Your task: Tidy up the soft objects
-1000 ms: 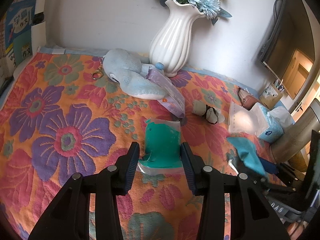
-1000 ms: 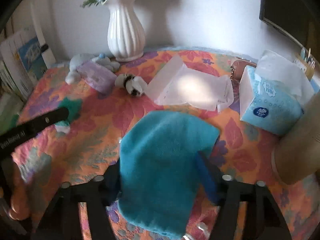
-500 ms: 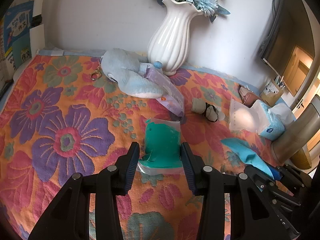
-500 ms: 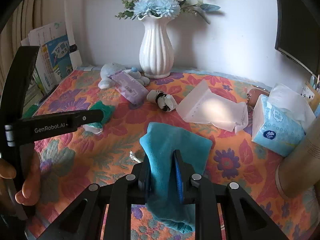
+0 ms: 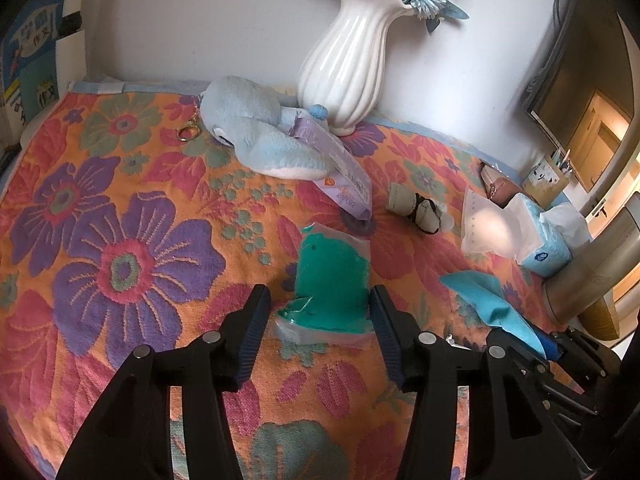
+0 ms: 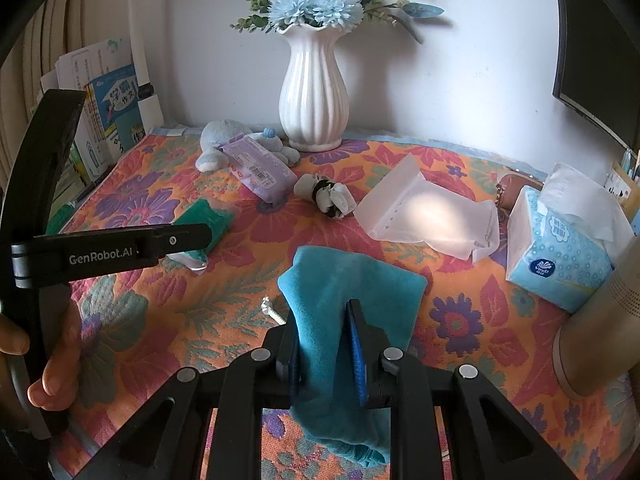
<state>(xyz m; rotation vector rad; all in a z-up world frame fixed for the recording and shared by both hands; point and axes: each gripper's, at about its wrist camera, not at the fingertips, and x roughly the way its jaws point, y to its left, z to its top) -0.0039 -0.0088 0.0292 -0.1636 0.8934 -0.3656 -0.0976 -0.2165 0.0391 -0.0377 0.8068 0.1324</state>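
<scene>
A green cloth in a clear bag (image 5: 330, 276) lies flat on the flowered tablecloth (image 5: 120, 240). My left gripper (image 5: 319, 294) straddles its near end. The jaws are opening, and the left pad stands clear of the bag. My right gripper (image 6: 322, 320) is shut on a teal cloth (image 6: 352, 276). The cloth's near part is bunched up between the pads and its far part rests on the table. In the right wrist view the green bag (image 6: 204, 220) lies half hidden behind the left gripper's finger (image 6: 176, 240), and a person's hand (image 6: 52, 372) holds that tool.
At the back stand a white vase (image 5: 348, 68), a blue plush toy (image 5: 248, 132) and a purple pack (image 5: 340, 172). Rolled socks (image 6: 326, 198), a clear plastic pouch (image 6: 432, 212), a tissue box (image 6: 556, 260) and a metal cylinder (image 6: 592, 340) sit to the right. Books (image 6: 116, 112) line the left.
My right gripper shut on the teal cloth and lifted its near part off the table. The left gripper stayed over the green bag and its jaws widened.
</scene>
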